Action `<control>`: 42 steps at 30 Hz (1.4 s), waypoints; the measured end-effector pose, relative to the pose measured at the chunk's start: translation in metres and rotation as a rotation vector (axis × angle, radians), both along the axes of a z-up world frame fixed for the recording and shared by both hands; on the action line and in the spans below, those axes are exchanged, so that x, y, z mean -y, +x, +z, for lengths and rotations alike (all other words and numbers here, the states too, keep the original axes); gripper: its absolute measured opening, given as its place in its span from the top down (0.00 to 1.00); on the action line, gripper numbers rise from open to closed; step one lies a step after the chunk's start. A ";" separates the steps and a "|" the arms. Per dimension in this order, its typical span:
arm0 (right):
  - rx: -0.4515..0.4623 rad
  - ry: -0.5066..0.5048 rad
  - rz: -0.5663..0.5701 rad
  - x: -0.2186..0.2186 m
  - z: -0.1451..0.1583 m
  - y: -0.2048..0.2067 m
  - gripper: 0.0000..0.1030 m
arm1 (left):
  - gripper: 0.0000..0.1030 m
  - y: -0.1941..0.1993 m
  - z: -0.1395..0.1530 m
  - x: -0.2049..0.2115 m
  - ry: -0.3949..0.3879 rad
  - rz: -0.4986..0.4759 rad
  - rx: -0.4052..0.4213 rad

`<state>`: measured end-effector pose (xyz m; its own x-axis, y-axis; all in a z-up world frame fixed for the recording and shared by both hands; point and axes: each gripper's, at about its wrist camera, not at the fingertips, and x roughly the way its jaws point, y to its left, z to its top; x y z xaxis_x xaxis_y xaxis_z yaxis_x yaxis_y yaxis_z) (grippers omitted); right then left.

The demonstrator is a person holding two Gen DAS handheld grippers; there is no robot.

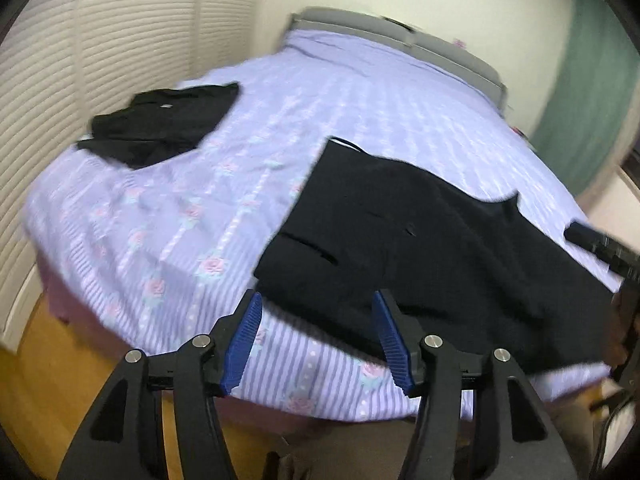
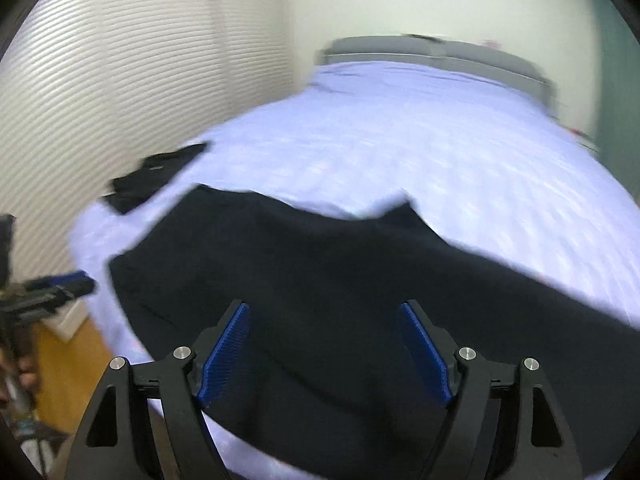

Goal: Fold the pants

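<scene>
Bed (image 1: 360, 92) w/ lilac striped floral sheet fills most of both views; grey headboard (image 1: 400, 32) at far end, blurred. Louvered closet doors (image 1: 100, 40) along the left wall, wood floor (image 1: 48, 380) below the bed corner; bed's right side cut off by the lens edge.

Black pants (image 1: 420, 240) lie spread on the near part of the bed, waist w/ pocket slits toward the left, fabric running off to the right and over the near edge; far right end hidden behind the other tool in left wrist view. In right wrist view pants (image 2: 320, 280) are heavy motion blur, no seams readable.

Second dark garment (image 1: 164, 120), bunched, near the bed's left edge, well apart from the pants; type hard to tell.

Left gripper (image 1: 318, 300) jaws spread wide, empty, over the pants' near-left corner; contact unclear. Right gripper (image 2: 324, 312) also spread apart, holding nothing, above the pants' middle. Each tool shows only partly at the other view's edge, blurred.
</scene>
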<state>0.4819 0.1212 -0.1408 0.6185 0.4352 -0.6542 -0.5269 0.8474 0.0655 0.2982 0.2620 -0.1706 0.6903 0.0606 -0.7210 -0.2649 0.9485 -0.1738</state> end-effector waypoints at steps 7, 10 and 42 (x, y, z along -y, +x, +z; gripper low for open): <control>-0.071 -0.168 0.359 -0.082 0.023 0.108 0.22 | 0.44 0.013 -0.023 0.004 -0.074 0.125 -0.066; -0.132 -0.204 0.532 -0.124 0.015 0.132 0.22 | 0.44 0.018 -0.031 0.004 -0.092 0.158 -0.078; -0.620 -0.293 1.065 -0.286 -0.096 0.209 0.71 | 0.50 0.049 -0.077 -0.008 -0.374 0.333 -0.011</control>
<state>0.6910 0.4075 -0.2371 -0.3914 0.3175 -0.8637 -0.9030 0.0485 0.4270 0.3471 0.2695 -0.2477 0.6695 0.0128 -0.7427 -0.5467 0.6854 -0.4810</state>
